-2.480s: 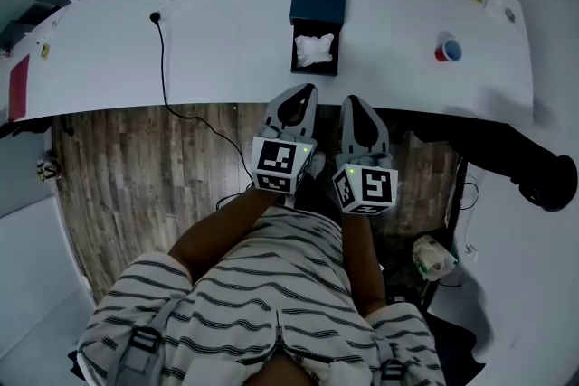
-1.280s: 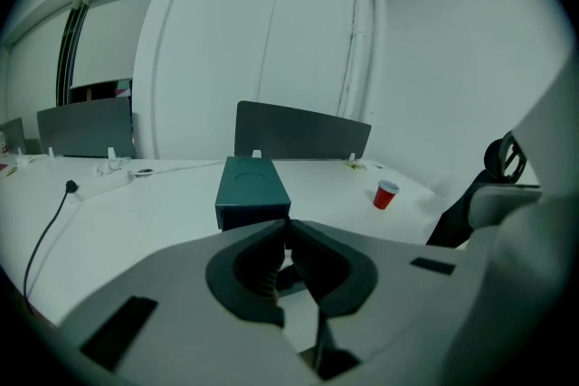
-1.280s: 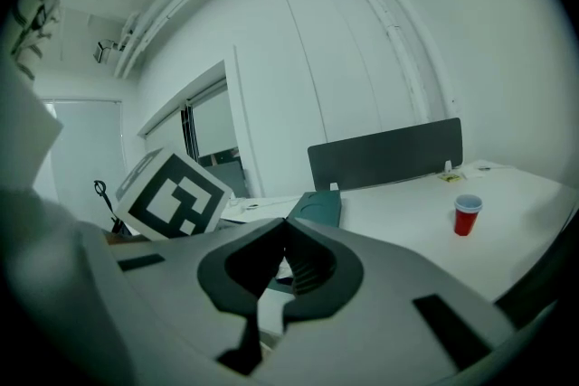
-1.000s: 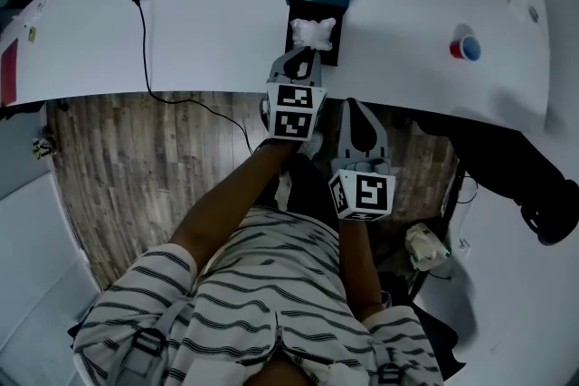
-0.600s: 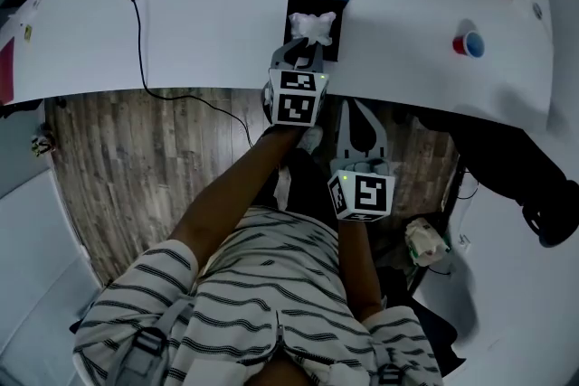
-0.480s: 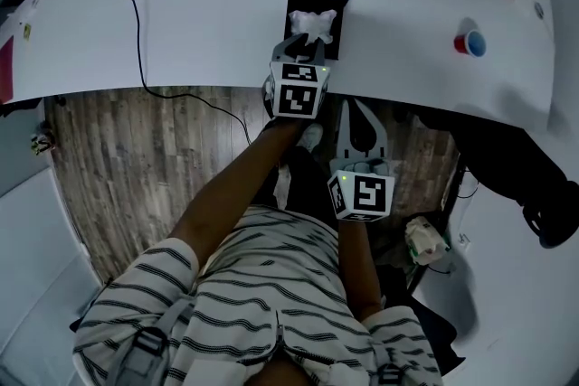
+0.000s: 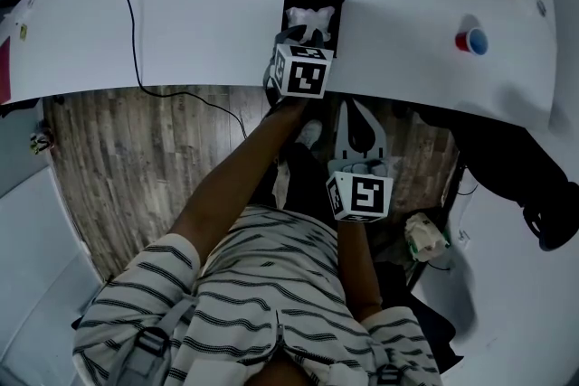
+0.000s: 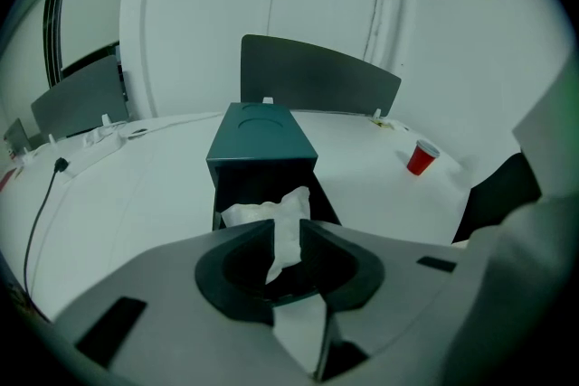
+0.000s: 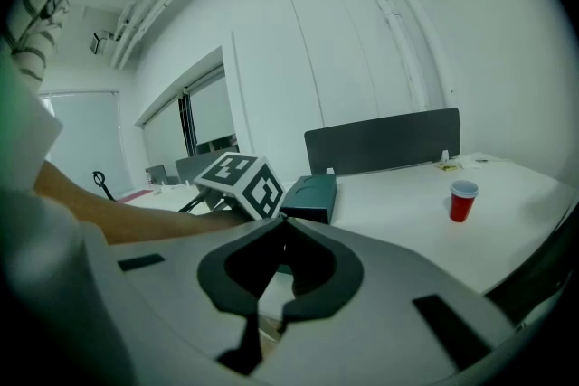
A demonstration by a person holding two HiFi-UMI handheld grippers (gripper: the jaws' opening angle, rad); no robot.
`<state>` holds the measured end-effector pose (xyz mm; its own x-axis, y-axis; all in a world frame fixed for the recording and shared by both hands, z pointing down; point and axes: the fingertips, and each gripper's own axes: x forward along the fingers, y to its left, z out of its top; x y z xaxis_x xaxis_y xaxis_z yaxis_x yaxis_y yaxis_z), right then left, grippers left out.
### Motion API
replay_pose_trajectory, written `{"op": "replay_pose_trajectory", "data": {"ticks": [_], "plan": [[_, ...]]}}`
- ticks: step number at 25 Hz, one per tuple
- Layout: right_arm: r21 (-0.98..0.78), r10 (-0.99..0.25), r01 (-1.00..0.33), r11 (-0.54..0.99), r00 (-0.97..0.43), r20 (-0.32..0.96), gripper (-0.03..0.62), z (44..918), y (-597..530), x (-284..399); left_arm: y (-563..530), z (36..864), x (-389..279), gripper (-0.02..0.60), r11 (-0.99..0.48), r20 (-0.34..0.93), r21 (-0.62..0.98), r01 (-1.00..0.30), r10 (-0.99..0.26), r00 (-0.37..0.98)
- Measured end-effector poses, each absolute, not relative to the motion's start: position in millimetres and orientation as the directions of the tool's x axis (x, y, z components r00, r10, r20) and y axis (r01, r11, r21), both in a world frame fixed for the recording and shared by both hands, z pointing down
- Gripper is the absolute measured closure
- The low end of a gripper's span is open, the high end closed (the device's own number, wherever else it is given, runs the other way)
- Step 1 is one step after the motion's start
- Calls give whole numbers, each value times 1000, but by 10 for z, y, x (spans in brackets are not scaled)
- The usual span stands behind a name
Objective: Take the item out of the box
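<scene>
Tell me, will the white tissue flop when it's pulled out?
Probably floppy: the tissue looks crumpled and thin between the fingers of the left gripper. Likely very light, so it should lift without dragging the box. It might tear if yanked.

Head view is taken from above, steeply downward, over the white worktop and wooden floor. Left gripper view is set low and close to the dark box, faced across the worktop. Right gripper view is held further back, off the worktop edge; box and red cup are shared by all three views.
</scene>
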<state>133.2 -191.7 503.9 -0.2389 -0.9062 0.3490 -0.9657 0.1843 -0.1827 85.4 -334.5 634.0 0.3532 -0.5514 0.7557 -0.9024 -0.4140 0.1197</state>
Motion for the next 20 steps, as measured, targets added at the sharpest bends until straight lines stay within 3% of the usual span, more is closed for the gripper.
{"op": "replay_pose_trajectory", "data": {"ticks": [20], "plan": [[-153, -898, -974, 166, -213, 386, 576, 5172, -1903, 1466, -3499, 6652, 909, 507, -388, 826, 72, -919, -493, 273]]}}
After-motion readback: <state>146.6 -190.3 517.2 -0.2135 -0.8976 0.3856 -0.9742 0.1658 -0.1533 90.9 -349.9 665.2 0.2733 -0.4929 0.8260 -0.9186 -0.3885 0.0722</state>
